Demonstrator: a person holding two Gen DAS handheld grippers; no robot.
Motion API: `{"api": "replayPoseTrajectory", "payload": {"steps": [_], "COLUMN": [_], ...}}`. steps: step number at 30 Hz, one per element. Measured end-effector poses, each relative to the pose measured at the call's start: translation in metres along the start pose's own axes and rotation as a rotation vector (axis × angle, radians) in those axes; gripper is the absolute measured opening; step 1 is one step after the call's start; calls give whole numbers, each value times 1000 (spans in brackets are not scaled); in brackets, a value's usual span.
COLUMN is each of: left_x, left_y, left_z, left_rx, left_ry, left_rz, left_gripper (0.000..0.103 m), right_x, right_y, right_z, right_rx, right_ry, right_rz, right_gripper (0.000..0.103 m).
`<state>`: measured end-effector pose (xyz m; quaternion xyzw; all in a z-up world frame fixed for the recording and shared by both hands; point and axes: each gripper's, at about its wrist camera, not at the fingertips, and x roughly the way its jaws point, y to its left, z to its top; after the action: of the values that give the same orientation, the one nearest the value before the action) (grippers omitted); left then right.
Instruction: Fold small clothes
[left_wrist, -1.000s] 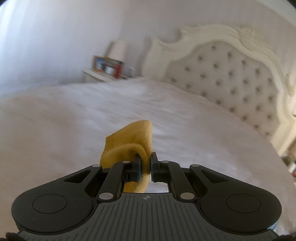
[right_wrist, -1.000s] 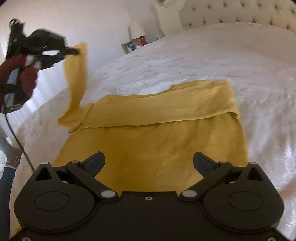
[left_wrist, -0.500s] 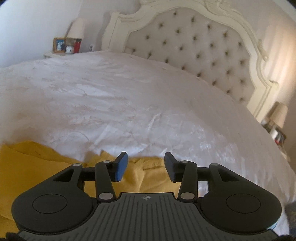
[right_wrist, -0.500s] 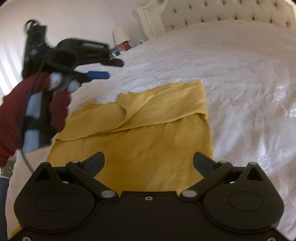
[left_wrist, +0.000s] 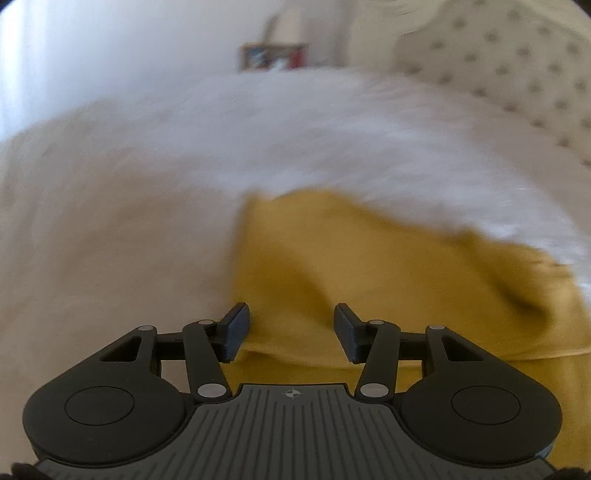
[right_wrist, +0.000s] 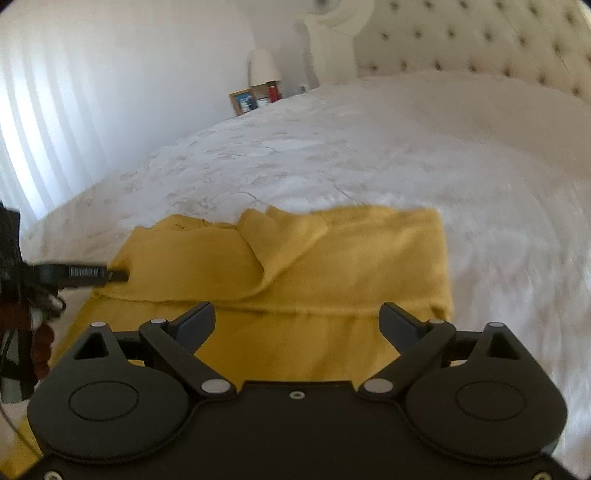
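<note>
Folding the yellow garment (right_wrist: 332, 280) on the white bedspread (right_wrist: 369, 155).
We held our left gripper (left_wrist: 291, 338) and right gripper (right_wrist: 297, 325) spread, grasping nothing; a lamp (right_wrist: 263, 68) and picture frame (right_wrist: 243, 101) stood beyond.

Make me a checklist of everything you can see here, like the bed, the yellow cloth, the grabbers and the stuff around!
Surface: white bedspread, lightly wrinkled.
Job's things: yellow garment lying on the bed, partly folded, with a rumpled flap on top.
Clutter: nothing seen on the bed.
Grippers: left gripper open, low at the garment's left edge, holding nothing; view blurred. Right gripper open wide above the near part of the garment, holding nothing.
Cables: dark cable at the far left of the right wrist view.
Surroundings: tufted headboard, lamp, picture frame, white vertical blinds.
</note>
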<state>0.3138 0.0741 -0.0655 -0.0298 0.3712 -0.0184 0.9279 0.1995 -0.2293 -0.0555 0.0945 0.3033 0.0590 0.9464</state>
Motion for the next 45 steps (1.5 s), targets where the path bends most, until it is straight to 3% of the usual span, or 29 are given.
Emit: {"api": "replayPoseTrajectory", "payload": {"steps": [1,3,9,15,18,19,23,26,29,34,38,42,45], "left_x": [5,5,3,5,7,7,7,8,8,8,8,6,6], "left_y": [9,20,21,24,21,21,22,22,22,23,23,30,39], "left_z": [-4,-9,-21,-37,-36,-36,-36,-36,-36,-36,-35,-24,-19], "left_rx": [-10,-20,16,11,16,20,19,16,16,18,16,30,47], "left_ry": [5,-19,-70,-133,-136,-136,-136,-136,-136,-136,-128,-71,-38], "left_rz": [20,-17,-6,-9,-2,0,-3,-6,-5,-4,-8,-39,10], "left_gripper": [51,53,55,57,58,58,58,58,58,59,59,60,60], "right_x": [5,18,61,101,115,117,106,87,67,61,67,75,81], "right_y": [4,15,46,68,64,59,15,-26,-40,-57,-66,-69,-68], "right_z": [3,11,27,26,26,25,27,26,23,29,30,29,28], "right_rx": [-20,-70,-211,-348,-358,-351,-197,-6,43,148,151,128,92], "right_ry": [1,3,8,18,42,48,42,42,-3,-15,-1,38,66], "right_rz": [-4,-15,-43,-130,-180,-210,-332,-368,-399,-302,-265,-245,-232], "right_gripper": [95,95,89,86,78,72,72,73,74,74,74,74,72]}}
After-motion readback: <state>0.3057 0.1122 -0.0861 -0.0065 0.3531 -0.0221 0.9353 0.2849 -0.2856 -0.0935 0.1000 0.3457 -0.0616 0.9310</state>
